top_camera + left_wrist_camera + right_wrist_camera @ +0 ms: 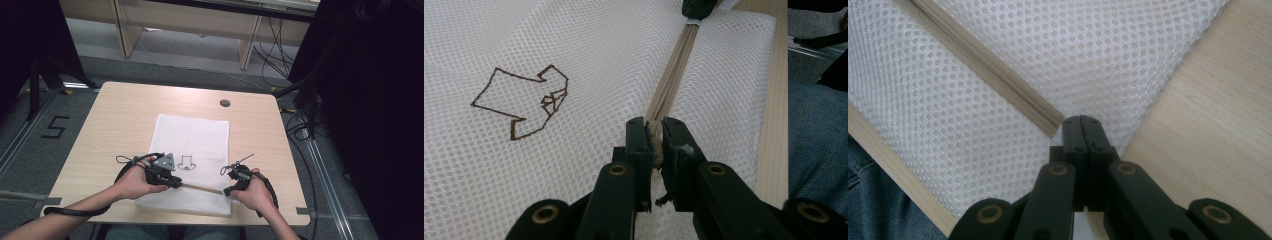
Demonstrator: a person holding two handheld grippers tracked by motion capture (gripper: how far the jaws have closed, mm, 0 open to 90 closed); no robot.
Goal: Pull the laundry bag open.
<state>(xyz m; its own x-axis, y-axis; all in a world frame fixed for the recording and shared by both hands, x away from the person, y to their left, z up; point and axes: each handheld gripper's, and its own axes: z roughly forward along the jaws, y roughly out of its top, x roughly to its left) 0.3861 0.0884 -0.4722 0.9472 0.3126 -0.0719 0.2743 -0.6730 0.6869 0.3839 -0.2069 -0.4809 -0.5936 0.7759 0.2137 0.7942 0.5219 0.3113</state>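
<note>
A white mesh bag [192, 140] lies flat on the wooden table [120, 115], with a brown outline emblem [187, 162] on it. A beige zipper [202, 188] runs along the bag's near edge. My left gripper [175, 181] is shut on the zipper pull [655, 147] at the zipper's left part, and the closed zipper [671, 75] stretches away from it toward my right gripper [698, 7]. My right gripper [227, 191] is shut on the bag's fabric just past the zipper's end [1050, 127], at the bag's near right corner. The emblem [524, 100] lies left of the left jaws.
A round grommet [225, 103] sits in the table near its far edge. The table's near edge [893, 170] runs close beside the bag, with the person's jeans [868, 200] below it. Bare wood [1208, 130] lies right of the bag. Shelving and cables stand beyond the table.
</note>
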